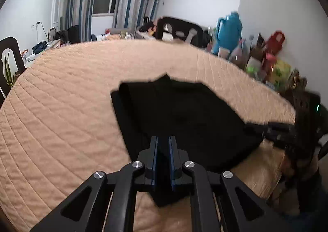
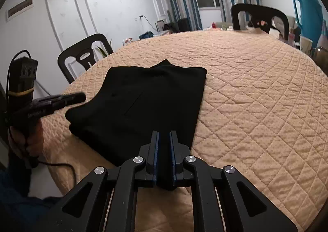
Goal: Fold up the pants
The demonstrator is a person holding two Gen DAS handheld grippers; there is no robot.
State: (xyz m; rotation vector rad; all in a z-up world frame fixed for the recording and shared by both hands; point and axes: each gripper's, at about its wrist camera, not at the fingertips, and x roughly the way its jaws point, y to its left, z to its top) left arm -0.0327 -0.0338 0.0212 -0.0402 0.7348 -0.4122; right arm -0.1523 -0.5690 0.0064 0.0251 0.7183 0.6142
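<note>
- Pants [image 2: 143, 105]: black, folded to a compact stack, lying flat on the quilt [image 2: 256, 92] that covers the table, toward the near edge.
- Left wrist view: pants [image 1: 180, 121] fill the centre; a small point of cloth sticks up at 12 o'clock of the stack.
- Left gripper [image 1: 163, 143]: jaws nearly together, black cloth in the narrow gap; seems clamped on the pants' near edge.
- Right gripper [image 2: 164, 139]: jaws nearly together, dark cloth between them at 6 o'clock of the stack; looks pinched on the pants.
- Right wrist view: left gripper [image 2: 79, 96] at 9 o'clock of the pants, fingertips just beside the stack.
- Chair [image 2: 84, 55] at 10 o'clock; second chair [image 2: 258, 16] at 1 o'clock, across the table.
</note>
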